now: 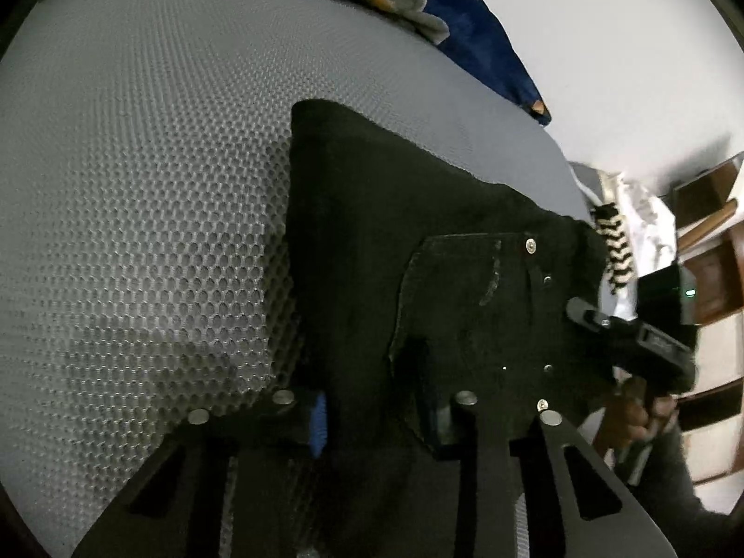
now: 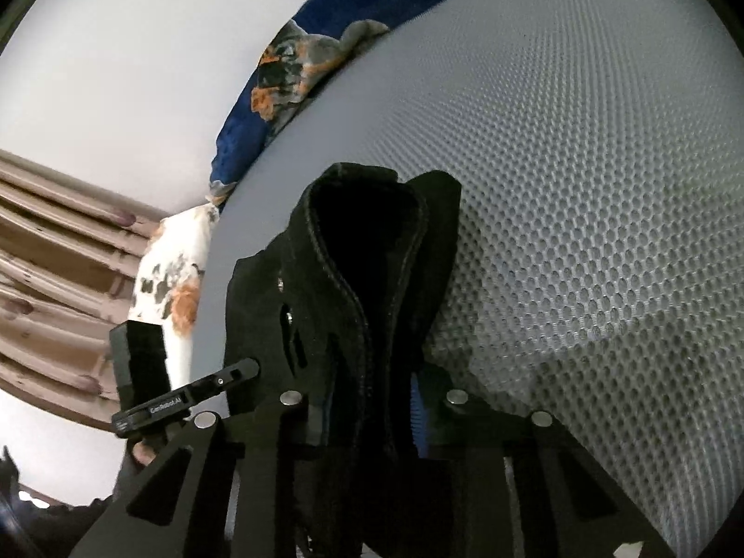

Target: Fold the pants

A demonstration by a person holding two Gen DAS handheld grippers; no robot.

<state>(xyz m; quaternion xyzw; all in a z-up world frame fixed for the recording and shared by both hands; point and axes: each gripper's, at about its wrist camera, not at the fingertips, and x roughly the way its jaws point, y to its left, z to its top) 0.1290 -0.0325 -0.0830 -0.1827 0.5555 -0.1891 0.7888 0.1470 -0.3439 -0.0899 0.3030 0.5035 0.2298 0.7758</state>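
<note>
You have both claws closed on the black pants (image 1: 418,242): the left claw (image 1: 379,411) pinches the fabric near the back pocket, the right claw (image 2: 367,411) grips the bunched waistband edge, its thick stitched seam rising between the blue-ribbed pads. The pants sit partly lifted off the grey mattress (image 1: 139,186), the far portion draped on it. What could go wrong from here: the denim-like cloth looks heavy and stiff, so a shallow pinch may slip as you raise it; and if one claw has caught only the top layer, the layers could separate and the fold will come out crooked. The mattress cover is a coarse honeycomb mesh, likely to drag on trailing cloth and pull it askew. Metal rivets (image 1: 531,245) dot the pocket corners; a pad seated on one would hold poorly. A patterned blanket (image 2: 297,69) lies at the far mattress edge, well apart.
</note>
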